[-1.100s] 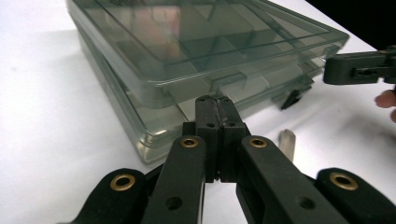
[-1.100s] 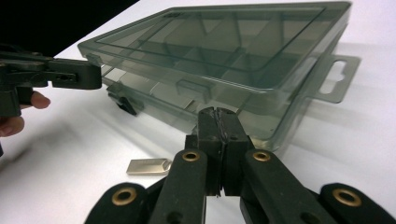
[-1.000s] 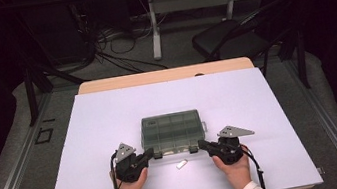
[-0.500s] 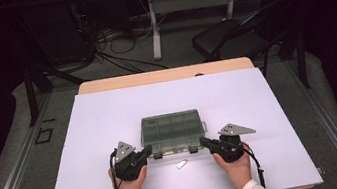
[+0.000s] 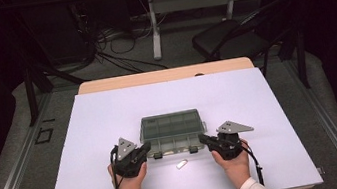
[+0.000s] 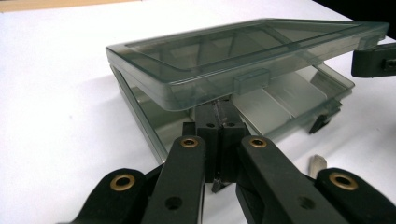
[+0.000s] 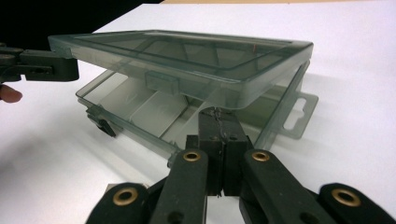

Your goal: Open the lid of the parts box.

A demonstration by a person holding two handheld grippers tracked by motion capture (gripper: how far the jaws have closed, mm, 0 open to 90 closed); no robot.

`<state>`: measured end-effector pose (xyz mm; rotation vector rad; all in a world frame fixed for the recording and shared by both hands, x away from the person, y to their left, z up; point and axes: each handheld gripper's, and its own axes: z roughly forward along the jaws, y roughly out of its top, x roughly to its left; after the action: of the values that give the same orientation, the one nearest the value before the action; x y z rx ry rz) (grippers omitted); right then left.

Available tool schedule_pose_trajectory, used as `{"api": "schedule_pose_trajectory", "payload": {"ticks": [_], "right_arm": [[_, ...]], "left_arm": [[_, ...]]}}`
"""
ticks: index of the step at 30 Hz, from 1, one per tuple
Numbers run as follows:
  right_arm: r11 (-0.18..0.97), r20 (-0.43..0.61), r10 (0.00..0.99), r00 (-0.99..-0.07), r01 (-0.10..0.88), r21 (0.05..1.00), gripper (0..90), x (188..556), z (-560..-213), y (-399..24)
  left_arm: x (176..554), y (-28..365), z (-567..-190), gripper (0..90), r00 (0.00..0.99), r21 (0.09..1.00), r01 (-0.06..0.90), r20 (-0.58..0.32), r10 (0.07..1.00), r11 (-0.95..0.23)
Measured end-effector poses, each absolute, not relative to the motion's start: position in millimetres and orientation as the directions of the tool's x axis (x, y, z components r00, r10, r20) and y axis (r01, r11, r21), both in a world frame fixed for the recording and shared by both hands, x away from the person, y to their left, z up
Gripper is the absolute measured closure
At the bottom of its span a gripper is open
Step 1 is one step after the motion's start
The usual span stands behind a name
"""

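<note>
Compartment box (image 5: 173, 131) of clear grey plastic sits mid-table, its lid (image 6: 243, 56) propped partly up. Left gripper (image 6: 218, 109) and right gripper (image 7: 217, 116), jaws closed empty, apparently wedge under the lid's front corners.

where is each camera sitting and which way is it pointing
High view: above the person's side, facing forward and down on the table; hands, sleeves and both tools show.
Left gripper view: on the left tool, facing the box; its shut jaws sit under the lifted lid.
Right gripper view: on the right tool, facing the box from the other side.
All share the box.
</note>
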<state>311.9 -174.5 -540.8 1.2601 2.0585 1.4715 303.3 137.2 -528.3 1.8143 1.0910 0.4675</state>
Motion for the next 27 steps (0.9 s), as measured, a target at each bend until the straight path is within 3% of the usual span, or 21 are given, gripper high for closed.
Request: {"api": "schedule_pose_trajectory", "payload": {"ticks": [27], "right_arm": [[0.068,0.134,0.834,-0.536,0.340,0.938,89.9,347.0,-496.3,-163.3]], "left_arm": [[340.5,134.6,-488.7,90.0,0.456,0.914,0.400,-0.134,0.880,-0.069]]}}
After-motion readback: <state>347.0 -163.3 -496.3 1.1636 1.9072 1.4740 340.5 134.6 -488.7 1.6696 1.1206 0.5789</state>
